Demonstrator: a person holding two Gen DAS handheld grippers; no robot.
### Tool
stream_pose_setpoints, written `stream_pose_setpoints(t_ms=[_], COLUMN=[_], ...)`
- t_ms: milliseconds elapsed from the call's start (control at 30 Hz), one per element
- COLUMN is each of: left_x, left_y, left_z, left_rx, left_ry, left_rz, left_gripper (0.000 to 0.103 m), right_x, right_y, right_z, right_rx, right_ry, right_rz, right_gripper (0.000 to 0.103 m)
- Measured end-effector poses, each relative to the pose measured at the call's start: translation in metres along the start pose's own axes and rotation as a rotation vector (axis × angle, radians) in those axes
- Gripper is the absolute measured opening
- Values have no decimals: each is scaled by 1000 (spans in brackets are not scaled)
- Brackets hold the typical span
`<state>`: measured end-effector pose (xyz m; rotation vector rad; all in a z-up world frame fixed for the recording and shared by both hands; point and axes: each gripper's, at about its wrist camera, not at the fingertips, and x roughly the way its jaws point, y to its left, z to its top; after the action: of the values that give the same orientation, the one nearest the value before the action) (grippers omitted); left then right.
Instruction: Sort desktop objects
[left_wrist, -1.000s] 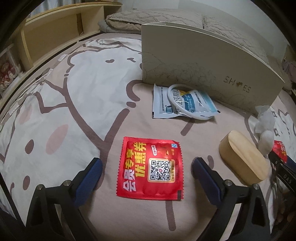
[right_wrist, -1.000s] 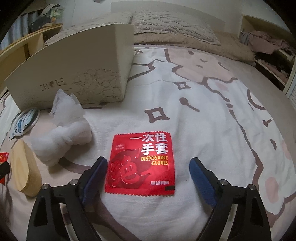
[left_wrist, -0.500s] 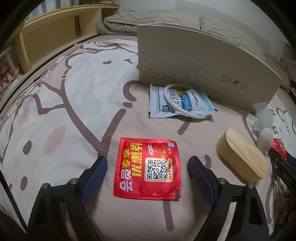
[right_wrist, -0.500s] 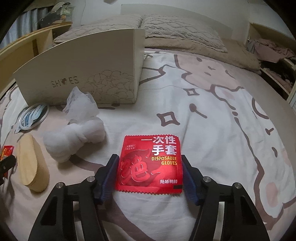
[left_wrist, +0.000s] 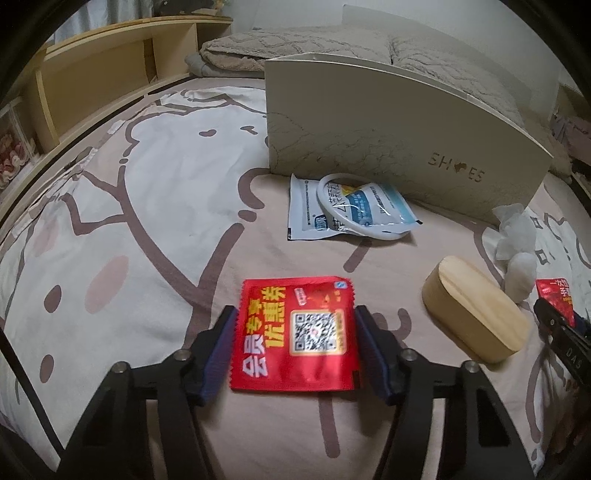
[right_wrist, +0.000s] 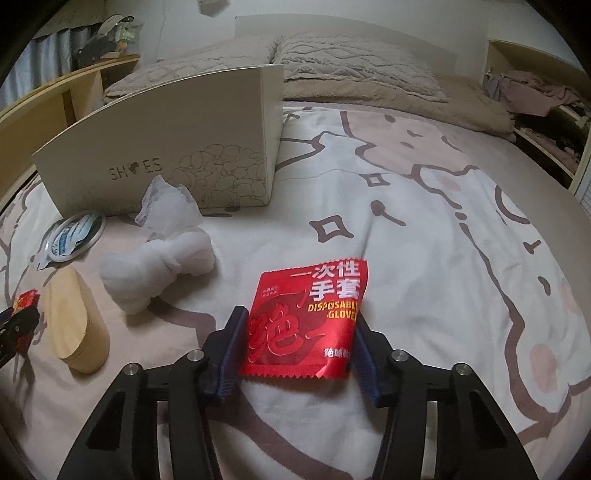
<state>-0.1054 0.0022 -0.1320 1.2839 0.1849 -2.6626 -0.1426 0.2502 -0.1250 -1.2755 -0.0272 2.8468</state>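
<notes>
A red packet with a QR code (left_wrist: 295, 332) lies on the cartoon-print bedsheet. My left gripper (left_wrist: 295, 312) straddles it; its jaws are closing and the blue pads (left_wrist: 221, 343) touch the packet's two side edges. A second red packet marked "disposable gloves" (right_wrist: 306, 314) sits between the pads of my right gripper (right_wrist: 301, 314), which is shut on it; the packet buckles upward at its right side. A cream shoe box (left_wrist: 388, 129) stands upright behind the objects.
An oval wooden box (left_wrist: 476, 317) lies between the two grippers. A white ring on a blue-white sachet (left_wrist: 354, 206) rests by the shoe box (right_wrist: 166, 155). A white cloth wad (right_wrist: 159, 266) sits left of the glove packet. Pillows and wooden shelves border the bed.
Both grippers have closed from wide apart onto the side edges of their red packets. The glove packet has bowed up between the right pads. Neither hand has shifted much.
</notes>
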Motion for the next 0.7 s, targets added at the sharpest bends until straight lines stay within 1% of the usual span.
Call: stream_pose_setpoints(t_ms=[67, 133, 167, 233, 367, 500, 700], left_x=[-1, -1, -1, -2, -3, -4, -4], left_y=[0, -1, -1, 0, 1, 2, 3], left_z=[0, 0, 0, 0, 0, 0, -2], left_rx=[3, 7, 7, 5, -3, -5, -2], left_ry=[-3, -5, -6, -7, -8, -7, -5], left_rz=[-4, -7, -9, -14, -20, -25, -32], left_gripper=[54, 52, 51, 49, 46, 46, 45], right_x=[-2, -2, -3, -4, -6, -7, -21], right_y=[0, 0, 0, 0, 1, 1, -9], right_z=[-1, -1, -1, -2, -3, -3, -17], right_rx=[1, 1, 1, 1, -1, 3, 77], right_ry=[-5, -9, -10, -14, -19, -17, 14], right_rz=[2, 4, 5, 6, 1, 2, 51], right_gripper=[46, 42, 38, 35, 34, 34, 34])
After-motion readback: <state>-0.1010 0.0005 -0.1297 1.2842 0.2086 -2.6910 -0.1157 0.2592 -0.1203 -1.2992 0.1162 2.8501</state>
